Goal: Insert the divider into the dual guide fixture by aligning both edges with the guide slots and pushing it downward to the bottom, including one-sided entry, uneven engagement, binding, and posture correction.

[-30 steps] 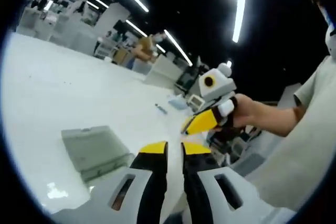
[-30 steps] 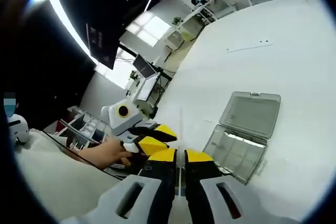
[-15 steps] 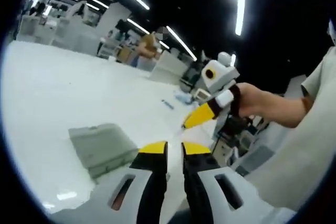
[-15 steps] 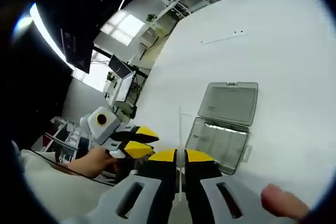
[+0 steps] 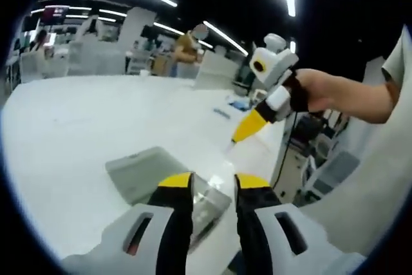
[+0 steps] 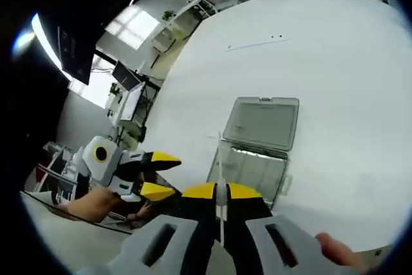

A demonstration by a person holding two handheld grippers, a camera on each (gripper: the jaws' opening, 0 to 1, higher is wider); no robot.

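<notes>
Right gripper (image 6: 215, 190), right gripper view: jaws closed together on the divider (image 6: 219, 178), a thin translucent strip seen edge-on, standing up between the yellow tips. Lower end of the strip hidden between the jaw bodies; full width not readable from this angle. Strip tip overlapping the near-left edge of the fixture (image 6: 252, 170) in the picture; contact with a guide slot not resolvable.

Fixture: one clear plastic case, lid (image 6: 264, 122) folded open flat beyond the compartmented base, resting on the white table (image 6: 335, 75). Internal slots too small to count. Fingertip (image 6: 336, 250) cut off at the lower right edge.

Left gripper (image 5: 215, 183), left gripper view: jaws parted with a clear gap between the two yellow tips, nothing held. Fixture (image 5: 151, 173) partly covered by the jaws, appearing as a grey translucent slab; compartments hardly legible here. Table (image 5: 71, 127) carrying a few small items (image 5: 233, 105) at the far edge, too blurred to identify.

Count: two grippers, one divider, one fixture.

View differences: left gripper view shows the right gripper (image 5: 245, 130) from outside, held in a hand (image 5: 325, 93), pale sleeve (image 5: 380, 172) beyond; the divider at its tip barely visible there. Right gripper view shows the left gripper (image 6: 154, 173) at lower left, jaws spread, well apart from the fixture. Left gripper view also takes in a distant person (image 5: 185, 48) among desks.
</notes>
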